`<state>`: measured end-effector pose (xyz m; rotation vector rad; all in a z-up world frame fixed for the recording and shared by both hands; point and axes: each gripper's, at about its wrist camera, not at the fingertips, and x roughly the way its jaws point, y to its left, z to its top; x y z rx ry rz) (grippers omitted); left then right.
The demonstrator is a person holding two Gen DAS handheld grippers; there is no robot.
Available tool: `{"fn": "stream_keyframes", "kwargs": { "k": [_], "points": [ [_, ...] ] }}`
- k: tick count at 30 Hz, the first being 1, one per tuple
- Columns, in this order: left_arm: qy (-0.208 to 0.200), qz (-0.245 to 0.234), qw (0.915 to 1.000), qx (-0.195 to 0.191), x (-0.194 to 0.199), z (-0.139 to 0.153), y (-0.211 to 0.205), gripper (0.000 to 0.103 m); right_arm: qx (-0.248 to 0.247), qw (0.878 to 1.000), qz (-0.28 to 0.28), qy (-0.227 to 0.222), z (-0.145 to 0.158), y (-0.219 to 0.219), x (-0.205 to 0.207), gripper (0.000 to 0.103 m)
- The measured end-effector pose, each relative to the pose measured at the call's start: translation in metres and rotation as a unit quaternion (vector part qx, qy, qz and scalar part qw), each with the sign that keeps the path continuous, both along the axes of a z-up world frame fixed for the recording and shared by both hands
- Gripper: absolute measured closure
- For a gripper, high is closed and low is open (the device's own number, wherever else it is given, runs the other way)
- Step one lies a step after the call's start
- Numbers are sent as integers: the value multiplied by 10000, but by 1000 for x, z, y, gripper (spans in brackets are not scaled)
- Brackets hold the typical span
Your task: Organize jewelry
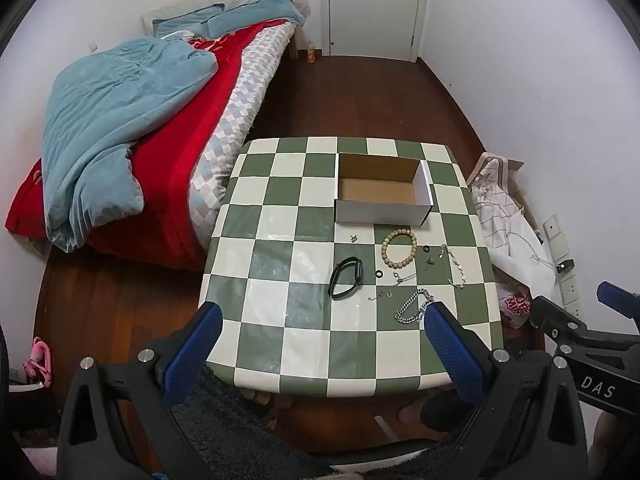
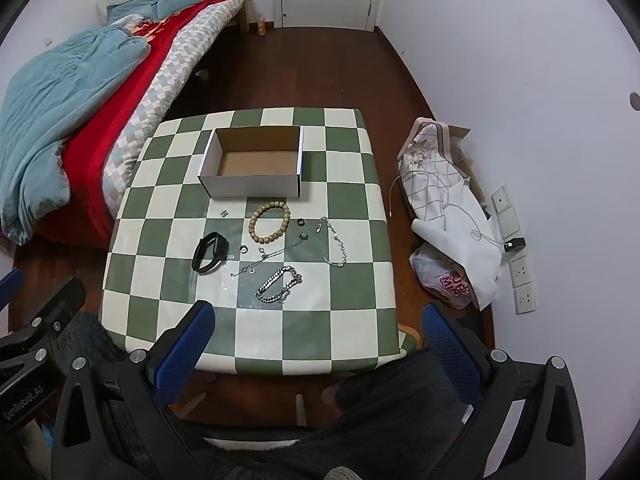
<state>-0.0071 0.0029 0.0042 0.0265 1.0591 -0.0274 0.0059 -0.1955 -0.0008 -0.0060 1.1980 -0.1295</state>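
Note:
An open white cardboard box (image 1: 383, 211) (image 2: 252, 189), empty, stands at the far side of a green-and-white checked table (image 1: 280, 344) (image 2: 352, 332). In front of it lie a wooden bead bracelet (image 1: 399, 247) (image 2: 270, 222), a black band (image 1: 345, 277) (image 2: 209, 257), a thick silver chain (image 1: 414, 306) (image 2: 279, 279), a thin silver chain (image 1: 454, 266) (image 2: 332, 242) and several small rings and earrings (image 1: 426, 249) (image 2: 301, 222). My left gripper (image 1: 322, 320) is open and empty above the table's near edge. My right gripper (image 2: 318, 318) is open and empty, also at the near edge.
A bed (image 1: 160, 120) with a blue quilt and red cover lies left of the table. Bags and cloth (image 2: 448, 208) are piled on the floor at the right by the wall sockets. A white door (image 1: 374, 4) stands at the back.

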Motion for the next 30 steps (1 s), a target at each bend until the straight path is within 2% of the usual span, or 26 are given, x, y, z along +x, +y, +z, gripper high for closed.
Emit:
{"fn": "stream_keyframes", "kwargs": {
  "k": [30],
  "points": [
    [44,-72,9999,-121,-2,0,-5,0,-55,10000,-19,-70,12,-15,-4,0]
  ]
}}
